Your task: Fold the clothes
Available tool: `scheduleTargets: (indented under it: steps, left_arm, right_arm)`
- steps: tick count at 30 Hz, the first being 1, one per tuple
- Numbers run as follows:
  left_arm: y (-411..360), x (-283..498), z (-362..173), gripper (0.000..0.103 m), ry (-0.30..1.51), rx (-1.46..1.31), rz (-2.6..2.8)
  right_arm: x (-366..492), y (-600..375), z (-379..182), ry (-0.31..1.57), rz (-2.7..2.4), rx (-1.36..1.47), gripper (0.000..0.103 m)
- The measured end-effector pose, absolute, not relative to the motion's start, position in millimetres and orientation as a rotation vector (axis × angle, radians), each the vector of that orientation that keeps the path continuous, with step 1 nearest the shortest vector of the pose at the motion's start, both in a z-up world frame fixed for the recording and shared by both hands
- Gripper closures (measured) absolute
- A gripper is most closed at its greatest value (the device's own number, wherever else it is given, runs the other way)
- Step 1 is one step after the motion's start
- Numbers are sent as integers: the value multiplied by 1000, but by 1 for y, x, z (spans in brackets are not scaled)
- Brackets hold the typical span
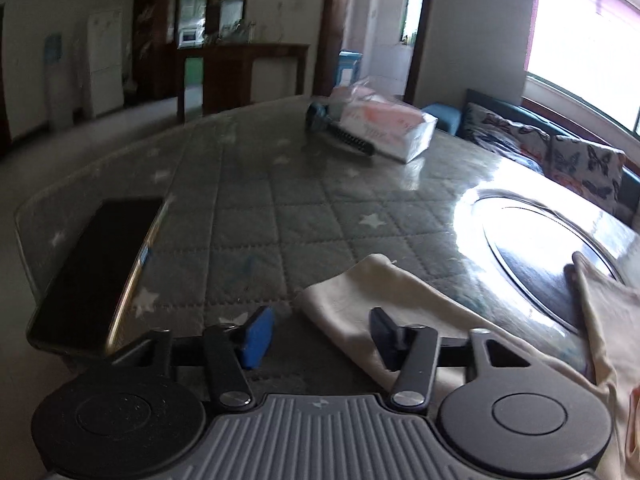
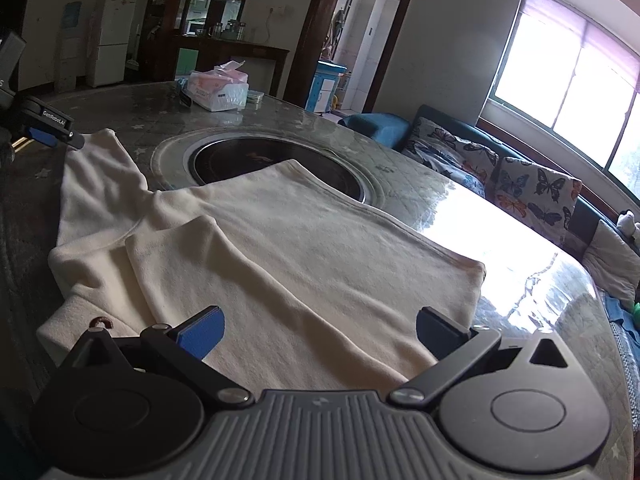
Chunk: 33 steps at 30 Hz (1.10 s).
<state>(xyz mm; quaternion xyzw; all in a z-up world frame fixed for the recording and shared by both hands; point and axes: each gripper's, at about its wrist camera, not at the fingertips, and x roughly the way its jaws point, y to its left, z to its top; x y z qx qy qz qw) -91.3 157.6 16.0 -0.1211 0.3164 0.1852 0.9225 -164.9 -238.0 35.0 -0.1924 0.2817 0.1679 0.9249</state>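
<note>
A cream long-sleeved garment (image 2: 288, 248) lies spread on the round glass-topped table (image 2: 400, 168). One sleeve is folded across its body; the other sleeve (image 1: 384, 296) stretches out to the left. My left gripper (image 1: 322, 328) is open, its jaws on either side of that sleeve's cuff, just above the table. It also shows in the right wrist view (image 2: 52, 128) at the sleeve's end. My right gripper (image 2: 320, 330) is open and empty, low over the near edge of the garment.
A black phone (image 1: 100, 268) lies on the table to the left. A tissue pack (image 1: 384, 124) and a dark brush (image 1: 344, 136) sit at the far side. A round dark inset (image 2: 276, 164) marks the table's middle. A sofa with butterfly cushions (image 2: 520, 184) stands to the right.
</note>
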Motion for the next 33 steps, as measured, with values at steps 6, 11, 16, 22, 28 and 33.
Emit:
scheduleTargets:
  steps: [6, 11, 16, 22, 28, 33]
  left_arm:
    - [154, -94, 16, 91, 628, -257, 343]
    - [132, -106, 38, 98, 559, -257, 238]
    - [99, -120, 64, 98, 481, -237, 106]
    - [26, -132, 94, 98, 440, -188, -162]
    - [-51, -137, 105, 98, 416, -128, -416]
    - [-100, -136, 90, 97, 462, -65, -554]
  right_arm:
    - [-166, -245, 35, 584, 324, -371, 0]
    - [-169, -252, 36, 579, 311, -346, 0]
    - [-172, -264, 38, 572, 287, -306, 0]
    - [-177, -281, 38, 567, 255, -251, 0]
    - [-186, -300, 40, 554, 212, -214, 0]
    - [-192, -319, 42, 553, 165, -171, 0]
